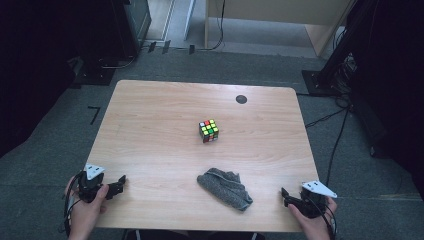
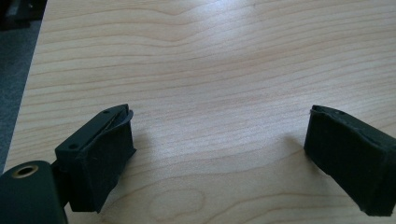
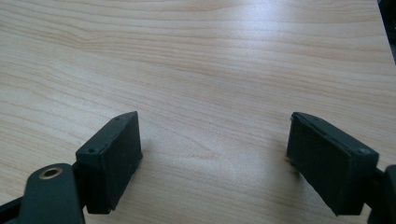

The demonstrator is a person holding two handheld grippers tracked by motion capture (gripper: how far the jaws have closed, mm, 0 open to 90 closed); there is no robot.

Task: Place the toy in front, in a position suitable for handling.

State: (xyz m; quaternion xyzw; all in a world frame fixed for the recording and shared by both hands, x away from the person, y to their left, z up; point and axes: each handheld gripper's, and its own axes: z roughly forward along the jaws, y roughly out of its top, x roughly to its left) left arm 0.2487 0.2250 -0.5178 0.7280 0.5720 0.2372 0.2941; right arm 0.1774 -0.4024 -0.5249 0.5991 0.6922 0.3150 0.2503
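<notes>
While both grippers wait at the near edge of the table [image 1: 150, 100], the grey cloth [image 1: 225, 187] lies crumpled between them, closer to the near edge than the puzzle cube [image 1: 209, 130], which stands beyond the cloth toward the middle of the tabletop. Taking the cloth as the landmark, the left gripper [image 1: 120, 183] sits well off to its left over the near-left corner, and the right gripper [image 1: 285, 196] sits to its right, somewhat nearer. A small dark round spot [image 1: 241, 99] lies far beyond the cloth, near the far edge. In the left gripper view the jaws are spread wide with bare wood between them, and the right gripper view shows the same: jaws wide apart, holding nothing. The cloth looks like the thing in hand, being nearest both tools, and nothing has touched it yet. The likely trouble from here is in the pickup. Soft bunched fabric gives under the pads, so a pinch at a loose fold may lift only one layer and let the rest sag or slip free. Coming down too steeply could press the jaws against the wood and drag the cloth instead of catching it. A wide sweep past the cloth could also knock the cube, which stands just behind it.
</notes>
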